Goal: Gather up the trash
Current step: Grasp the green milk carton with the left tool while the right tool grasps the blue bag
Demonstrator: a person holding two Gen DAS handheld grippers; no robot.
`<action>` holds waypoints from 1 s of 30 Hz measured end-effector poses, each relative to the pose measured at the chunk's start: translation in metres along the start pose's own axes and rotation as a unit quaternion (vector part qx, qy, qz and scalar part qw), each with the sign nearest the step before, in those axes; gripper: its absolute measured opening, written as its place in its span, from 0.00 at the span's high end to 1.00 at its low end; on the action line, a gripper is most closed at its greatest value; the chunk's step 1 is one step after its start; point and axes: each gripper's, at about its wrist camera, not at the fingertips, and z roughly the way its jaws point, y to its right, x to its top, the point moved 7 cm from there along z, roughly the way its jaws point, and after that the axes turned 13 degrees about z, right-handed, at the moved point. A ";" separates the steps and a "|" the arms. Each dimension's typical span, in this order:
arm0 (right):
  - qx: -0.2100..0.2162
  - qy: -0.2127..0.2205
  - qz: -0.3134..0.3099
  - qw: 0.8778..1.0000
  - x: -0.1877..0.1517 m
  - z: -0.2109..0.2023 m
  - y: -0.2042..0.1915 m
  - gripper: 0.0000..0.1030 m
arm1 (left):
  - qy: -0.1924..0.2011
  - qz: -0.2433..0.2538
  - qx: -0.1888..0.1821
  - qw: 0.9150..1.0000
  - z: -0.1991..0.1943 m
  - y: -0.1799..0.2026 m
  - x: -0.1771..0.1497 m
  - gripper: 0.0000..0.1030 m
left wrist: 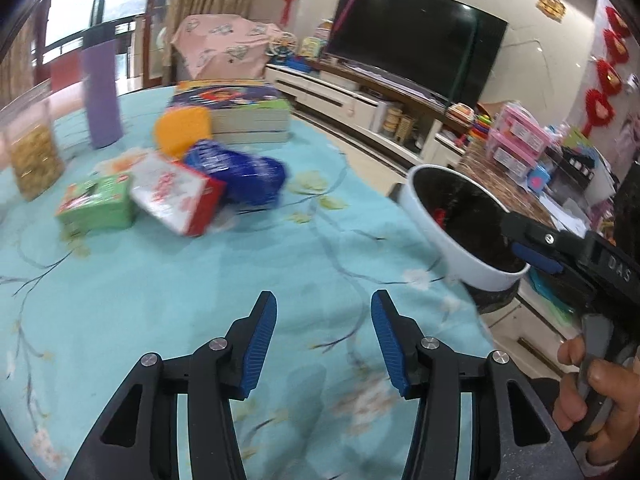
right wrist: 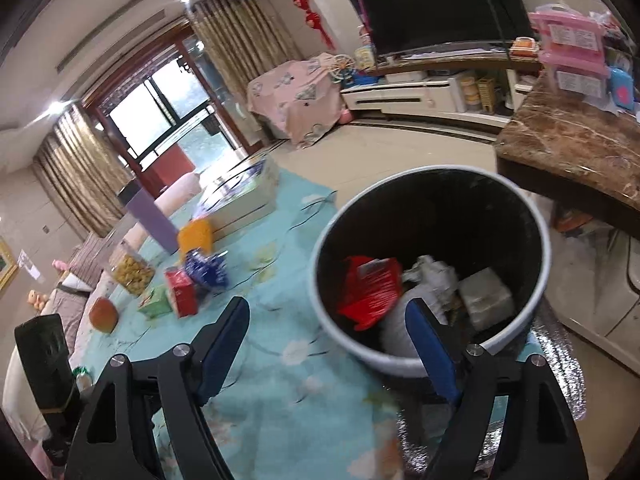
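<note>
Right claw (right wrist: 326, 342) open above bin (right wrist: 536, 280) of red wrapper (right wrist: 370, 290), paper (right wrist: 434, 276).

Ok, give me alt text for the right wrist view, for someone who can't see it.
The open, empty right gripper hovers by a white trash bin at the edge of a table with a teal floral cloth; the bin holds a red wrapper, crumpled paper and a pale block. Snack packets, a jar and books sit further back.
</note>
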 end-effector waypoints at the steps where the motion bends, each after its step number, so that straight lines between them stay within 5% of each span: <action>1: 0.002 -0.003 -0.005 1.000 -0.005 0.002 -0.006 0.19 | -0.001 -0.004 0.007 1.000 -0.005 -0.007 -0.004 0.52; 16: 0.030 -0.054 -0.072 0.995 -0.058 0.044 -0.069 0.19 | -0.014 -0.075 0.084 0.994 -0.046 -0.094 -0.038 0.51; 30: 0.059 -0.070 -0.126 0.988 -0.058 0.085 -0.106 0.19 | -0.049 -0.029 0.095 0.994 -0.009 -0.162 -0.013 0.33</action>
